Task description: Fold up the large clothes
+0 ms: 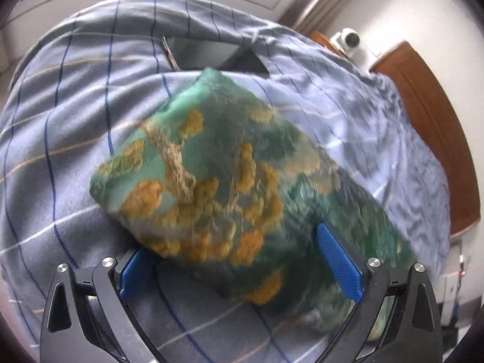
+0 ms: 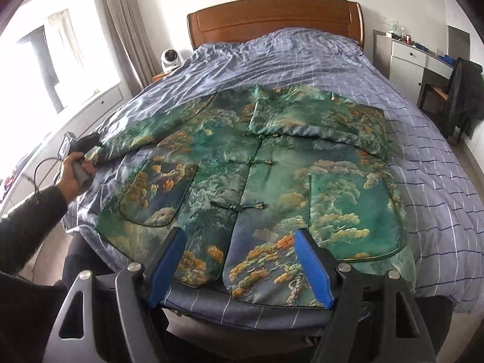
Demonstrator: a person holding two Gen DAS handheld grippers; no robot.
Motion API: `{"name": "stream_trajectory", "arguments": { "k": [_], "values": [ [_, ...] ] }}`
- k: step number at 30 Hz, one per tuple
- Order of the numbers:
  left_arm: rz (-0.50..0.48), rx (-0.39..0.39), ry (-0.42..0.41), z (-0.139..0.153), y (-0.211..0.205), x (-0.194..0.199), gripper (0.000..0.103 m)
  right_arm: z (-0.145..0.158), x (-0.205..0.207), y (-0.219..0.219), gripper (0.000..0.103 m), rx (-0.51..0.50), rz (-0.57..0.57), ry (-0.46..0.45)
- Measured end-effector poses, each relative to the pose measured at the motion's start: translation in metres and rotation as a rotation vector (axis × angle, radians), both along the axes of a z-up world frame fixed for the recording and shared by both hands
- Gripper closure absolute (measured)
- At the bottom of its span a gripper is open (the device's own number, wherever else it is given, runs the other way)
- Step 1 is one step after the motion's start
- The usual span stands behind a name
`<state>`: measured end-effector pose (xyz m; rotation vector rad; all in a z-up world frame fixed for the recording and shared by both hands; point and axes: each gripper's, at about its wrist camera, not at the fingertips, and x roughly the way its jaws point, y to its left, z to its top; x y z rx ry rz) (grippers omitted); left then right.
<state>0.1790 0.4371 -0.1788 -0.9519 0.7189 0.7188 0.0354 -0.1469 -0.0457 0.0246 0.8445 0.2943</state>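
On the far left of the right-wrist view I see my left hand [image 2: 74,178] gripping the handle of the left gripper [image 1: 239,260] at the cuff of the jacket's outstretched left sleeve [image 1: 211,181]. Its own camera is blurred, but the blue fingers [image 1: 337,260] stand wide on either side of the sleeve end; I see no pad pressing on it, so I read the tool as released, with cloth between the fingers and not yet clamped. To do this step well, I judge I should settle the tool, pinch the cuff through both layers near its edge, then carry the sleeve across the chest, keeping it flat so it mirrors the other side.

Moving right, the green brocade jacket [image 2: 257,181] lies front-up across the foot of the bed [image 2: 438,199], buttoned, collar towards the wooden headboard [image 2: 272,18]. Its right sleeve [image 2: 326,124] is already folded over the chest. The right gripper [image 2: 242,260] hovers above the hem, fingers apart and holding nothing.

Around it: a small white fan [image 2: 171,57] by the curtain, a white cabinet [image 2: 408,60] and a chair draped with a dark coat [image 2: 466,90] at the right. None blocks the fold; the rumpled checked cover could drag on the sleeve.
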Motion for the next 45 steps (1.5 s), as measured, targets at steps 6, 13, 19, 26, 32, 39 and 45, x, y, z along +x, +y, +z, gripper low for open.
{"name": "stream_trajectory", "arguments": {
  "k": [6,13,19,26,32,39,45],
  "values": [
    [-0.061,0.105,0.062,0.013,-0.006,0.012,0.084,-0.007,0.004,0.000,0.027,0.011,0.003,0.021],
    [-0.270,0.559,0.077,0.107,-0.092,0.030,0.089,-0.013,0.005,-0.007,0.027,0.050,-0.008,0.033],
    [-0.574,0.859,-0.065,0.174,-0.230,0.039,0.090,-0.015,0.004,-0.019,0.027,0.102,-0.034,0.030],
    [-0.854,0.956,-0.098,0.157,-0.356,0.047,0.090,-0.013,-0.005,-0.041,0.027,0.145,-0.095,0.009],
    [-1.019,0.984,-0.007,0.107,-0.425,0.050,0.089,-0.015,-0.007,-0.060,0.027,0.165,-0.162,0.009],
    [-1.118,0.949,0.136,0.049,-0.454,0.052,0.084,-0.017,0.001,-0.063,0.027,0.154,-0.158,0.034],
    [-1.200,0.893,0.116,0.037,-0.461,0.031,0.022,-0.004,0.040,-0.061,0.027,0.131,-0.077,0.096]
  ]
}}
